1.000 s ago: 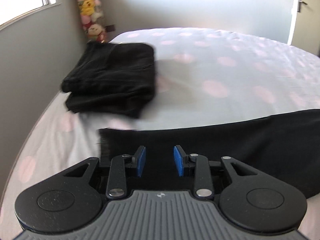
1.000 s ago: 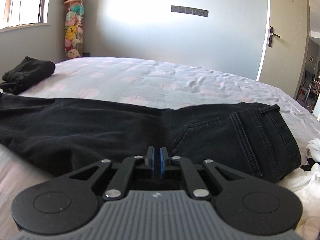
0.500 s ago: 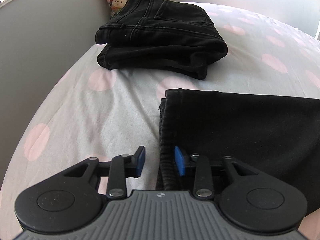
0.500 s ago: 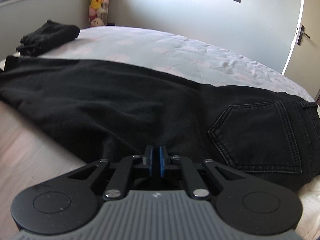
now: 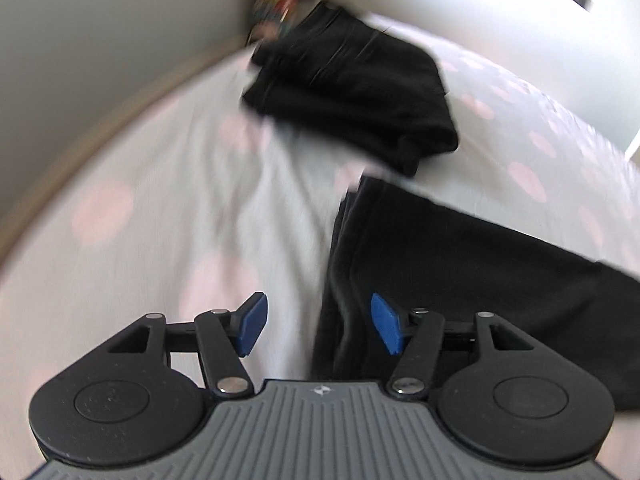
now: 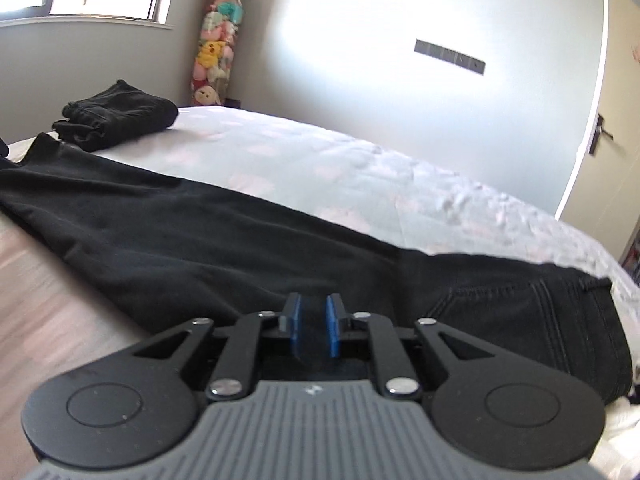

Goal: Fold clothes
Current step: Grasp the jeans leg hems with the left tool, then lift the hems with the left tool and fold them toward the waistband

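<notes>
Jeans [image 6: 224,236], black, lie flat and lengthwise along the near edge of the bed [image 6: 360,168], legs stacked one on the other, hem end to the left and waistband with back pocket to the right. Denim of this weight is judged heavy, fairly stiff and not slippery; it should hold a crease but will sag if lifted from one point only. Best hold is judged to be the doubled hem [image 5: 344,240] on one side and the waistband [image 6: 568,312] on the other, taking all layers at once. Left gripper [image 5: 316,324] is spread wide, blue pads either side of the hem edge, nothing clamped. Right gripper [image 6: 314,326] sits at mid-length over the near edge, pads parted by a narrow gap; no cloth is seen between them, so it reads as released. Second pair [image 6: 116,114], already folded, rests at the far left corner, apart from the hem. Plush toys [image 6: 216,44] stand in the corner behind.
</notes>
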### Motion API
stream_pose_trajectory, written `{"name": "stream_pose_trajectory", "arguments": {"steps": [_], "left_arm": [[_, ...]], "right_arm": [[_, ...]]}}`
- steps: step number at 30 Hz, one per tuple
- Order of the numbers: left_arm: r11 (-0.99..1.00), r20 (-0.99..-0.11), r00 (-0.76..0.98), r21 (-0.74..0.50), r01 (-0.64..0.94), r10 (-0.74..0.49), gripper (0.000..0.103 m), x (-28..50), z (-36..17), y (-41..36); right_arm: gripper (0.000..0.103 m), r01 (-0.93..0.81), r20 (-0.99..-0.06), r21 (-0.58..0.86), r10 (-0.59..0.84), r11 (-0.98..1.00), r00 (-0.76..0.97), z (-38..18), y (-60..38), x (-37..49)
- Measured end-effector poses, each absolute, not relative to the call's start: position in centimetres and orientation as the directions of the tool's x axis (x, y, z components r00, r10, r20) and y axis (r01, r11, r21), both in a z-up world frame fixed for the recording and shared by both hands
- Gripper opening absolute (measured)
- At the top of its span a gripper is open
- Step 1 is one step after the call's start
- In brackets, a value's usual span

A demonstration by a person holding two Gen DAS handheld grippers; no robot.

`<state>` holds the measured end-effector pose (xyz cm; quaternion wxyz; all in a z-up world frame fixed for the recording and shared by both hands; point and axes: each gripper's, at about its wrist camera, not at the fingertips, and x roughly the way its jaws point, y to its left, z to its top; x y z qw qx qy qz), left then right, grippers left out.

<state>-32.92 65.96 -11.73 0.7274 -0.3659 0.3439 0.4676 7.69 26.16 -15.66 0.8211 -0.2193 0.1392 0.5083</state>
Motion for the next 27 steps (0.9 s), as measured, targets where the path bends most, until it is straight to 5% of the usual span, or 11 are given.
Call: {"name": "stream_pose_trajectory", "arguments": {"steps": [10, 14, 16, 18, 27], "left_arm": [[-0.007, -0.811, 0.477, -0.509, -0.861, 0.337, 0.066, -36.2, -15.8, 65.1], [-0.029, -0.799, 0.472, -0.519, -0.855, 0.372, 0.051, -35.6, -16.2, 64.6], [0.000, -0.777, 0.480, -0.525, -0.851, 0.407, 0.044, -35.0, -14.8, 64.2], [0.042, -0.743, 0.500, -0.540, -0.841, 0.445, 0.024, -34.3, -12.7, 63.8], [0.248, -0.560, 0.591, -0.570, -0.783, 0.581, 0.019, -30.3, -2.9, 61.4]], "right_arm": [[0.029, -0.903, -0.442, -0.229, 0.787, 0.364, 0.430, -15.5, 26.3, 7.2], [0.030, -0.905, -0.443, -0.231, 0.789, 0.358, 0.425, -15.6, 26.5, 7.2], [0.031, -0.907, -0.449, -0.226, 0.789, 0.354, 0.420, -15.7, 26.5, 7.2], [0.031, -0.909, -0.459, -0.220, 0.785, 0.355, 0.417, -15.7, 26.5, 7.4], [0.031, -0.907, -0.460, -0.137, 0.785, 0.399, 0.415, -14.9, 25.7, 8.5]]}}
